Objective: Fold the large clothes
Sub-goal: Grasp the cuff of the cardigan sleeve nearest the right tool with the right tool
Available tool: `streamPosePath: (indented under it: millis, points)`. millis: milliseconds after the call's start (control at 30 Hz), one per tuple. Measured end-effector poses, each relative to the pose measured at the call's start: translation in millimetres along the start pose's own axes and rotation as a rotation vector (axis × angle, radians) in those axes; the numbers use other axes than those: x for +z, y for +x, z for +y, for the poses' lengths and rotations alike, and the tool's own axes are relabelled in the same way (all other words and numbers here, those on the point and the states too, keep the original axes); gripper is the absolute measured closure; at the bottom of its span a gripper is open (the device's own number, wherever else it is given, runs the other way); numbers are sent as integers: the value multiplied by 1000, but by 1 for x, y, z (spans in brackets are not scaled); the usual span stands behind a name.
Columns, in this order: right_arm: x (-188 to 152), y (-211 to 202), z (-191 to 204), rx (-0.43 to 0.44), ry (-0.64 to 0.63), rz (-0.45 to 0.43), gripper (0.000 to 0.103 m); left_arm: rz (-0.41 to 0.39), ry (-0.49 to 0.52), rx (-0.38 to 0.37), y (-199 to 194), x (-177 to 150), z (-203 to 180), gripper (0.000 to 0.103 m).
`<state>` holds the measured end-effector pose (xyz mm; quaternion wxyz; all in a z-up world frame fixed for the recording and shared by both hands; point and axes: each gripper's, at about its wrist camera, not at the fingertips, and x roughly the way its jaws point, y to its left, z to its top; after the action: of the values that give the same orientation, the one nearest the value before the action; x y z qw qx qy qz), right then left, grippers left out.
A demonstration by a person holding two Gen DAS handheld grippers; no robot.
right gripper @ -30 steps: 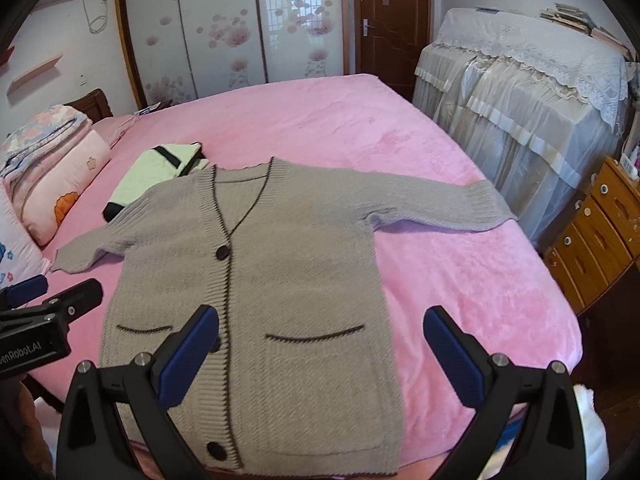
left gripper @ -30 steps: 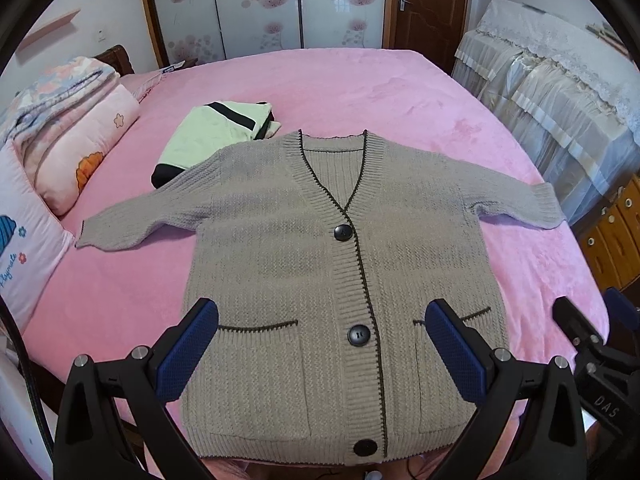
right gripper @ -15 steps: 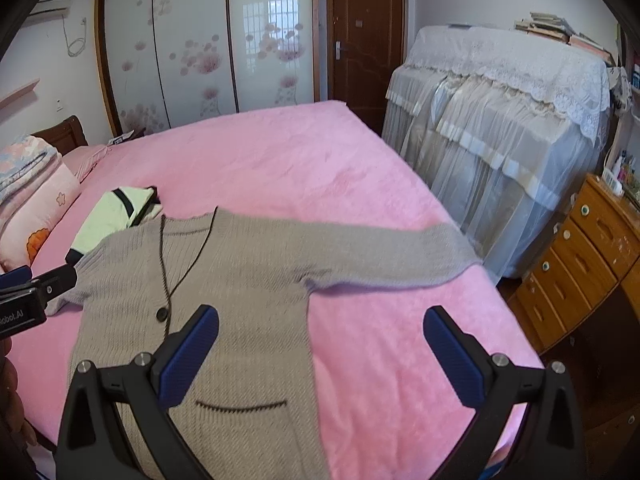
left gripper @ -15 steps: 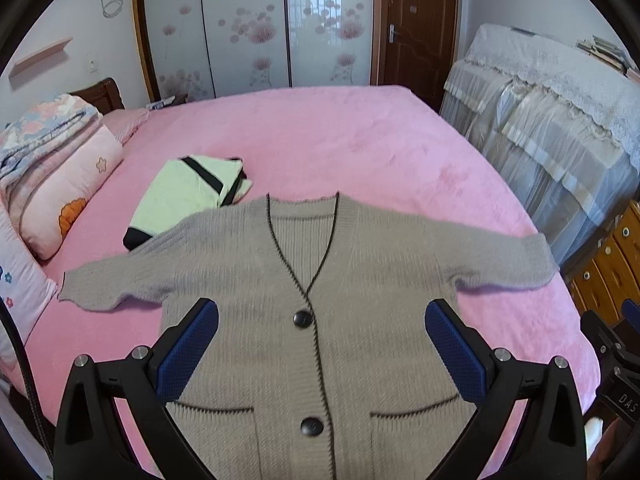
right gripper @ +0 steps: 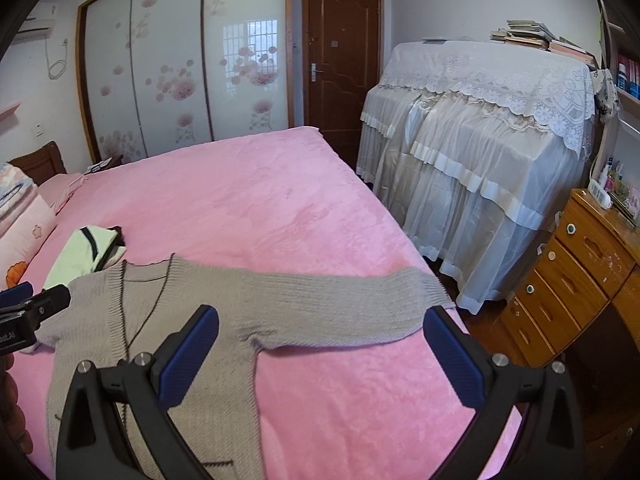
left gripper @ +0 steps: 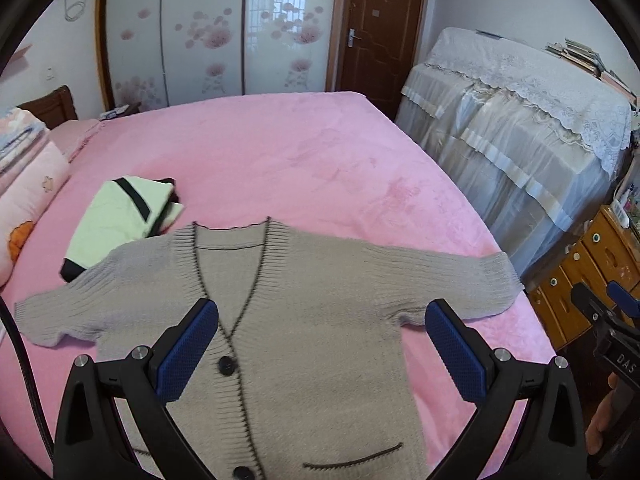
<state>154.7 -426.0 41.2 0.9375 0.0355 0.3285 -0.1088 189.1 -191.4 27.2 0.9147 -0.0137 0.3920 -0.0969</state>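
Note:
A grey knitted cardigan (left gripper: pixel 320 320) with dark trim and dark buttons lies flat, front up, on the pink bed (left gripper: pixel 288 160), both sleeves spread sideways. My left gripper (left gripper: pixel 320 344) hovers open above its chest, nothing between the blue pads. In the right wrist view the cardigan (right gripper: pixel 224 312) fills the lower left, its right sleeve (right gripper: pixel 360 304) reaching the bed's right edge. My right gripper (right gripper: pixel 320 348) is open over that sleeve and armpit, holding nothing. Each gripper shows at the edge of the other's view.
A folded pale-green garment (left gripper: pixel 120 220) with black stripes lies beyond the cardigan's left shoulder. Pillows (left gripper: pixel 28 192) are stacked at the left. Lace-covered furniture (right gripper: pixel 480 152) and a wooden drawer chest (right gripper: pixel 568 280) stand close off the bed's right side. A wardrobe and door are behind.
Both cameras have tilted up and moved toward the cardigan's upper half; the hem and lower pockets have slid out of view. The cardigan itself has not moved. Both grippers stay open.

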Motion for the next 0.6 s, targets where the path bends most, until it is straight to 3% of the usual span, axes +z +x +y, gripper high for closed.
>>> streamPosePath:
  millis: [233, 333, 467, 600]
  points:
    - [11, 62, -59, -35, 88, 68, 1, 38, 55, 140, 84, -3, -34, 0]
    - [8, 96, -85, -34, 131, 126, 3, 70, 55, 126, 119, -8, -45, 0]
    - [-1, 139, -114, -21, 212, 216, 11, 48, 125, 144, 156, -14, -67, 0]
    - [-20, 182, -139, -4, 302, 287, 15, 83, 174, 75, 192, -23, -91, 0]
